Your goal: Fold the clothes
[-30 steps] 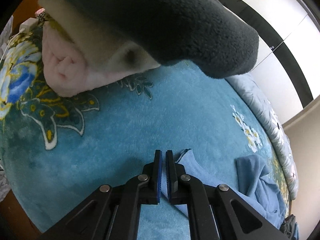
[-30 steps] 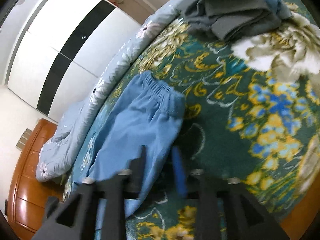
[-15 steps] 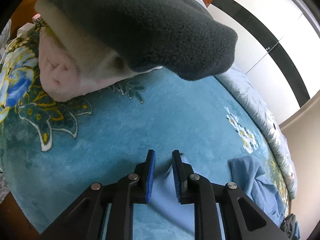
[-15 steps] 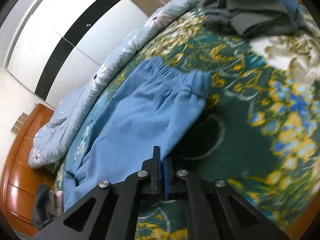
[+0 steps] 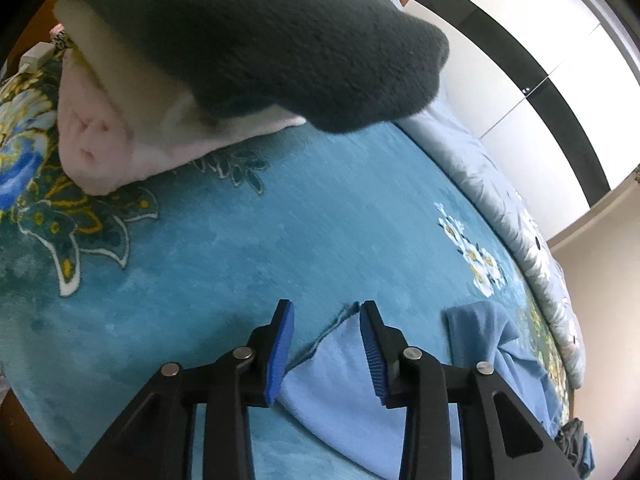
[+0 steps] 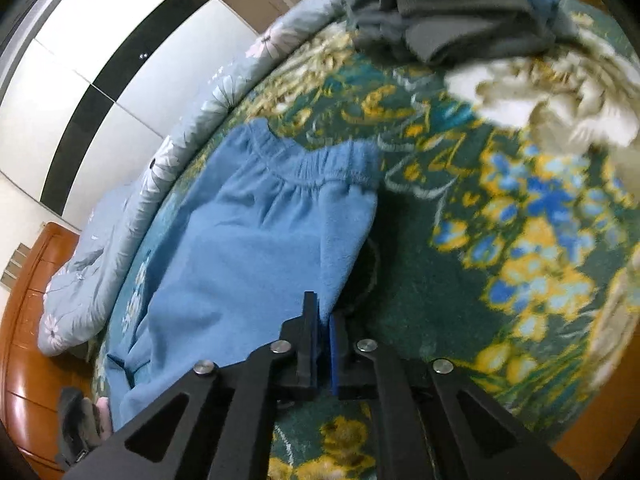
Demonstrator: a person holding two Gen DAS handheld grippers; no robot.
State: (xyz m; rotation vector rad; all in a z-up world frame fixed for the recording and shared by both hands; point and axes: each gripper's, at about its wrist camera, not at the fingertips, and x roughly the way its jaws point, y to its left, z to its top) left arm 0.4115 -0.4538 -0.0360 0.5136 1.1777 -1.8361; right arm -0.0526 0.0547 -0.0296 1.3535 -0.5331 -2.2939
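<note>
Left tongs (image 5: 326, 344) opening, light-blue fleece trousers' (image 5: 332, 384) hem loose between them on the bed. Right tongs (image 6: 323, 330) also opening, nearly clenched, trousers' side edge between pads. Only right view shows the elastic waistband (image 6: 320, 160).

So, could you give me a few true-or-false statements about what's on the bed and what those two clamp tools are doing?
1. The garment being handled is red. False: the blue trousers are light blue.
2. The trousers' elastic waistband lies at the end far from the right gripper. True.
3. The left gripper is clamped tight on a pillow. False: its jaws are opening, with a trouser edge lying between them.
4. A pile of grey clothes sits at the far end of the floral blanket. True.
5. The right gripper's jaws stand wide apart. False: they are nearly together on the trousers' edge, just starting to open.
</note>
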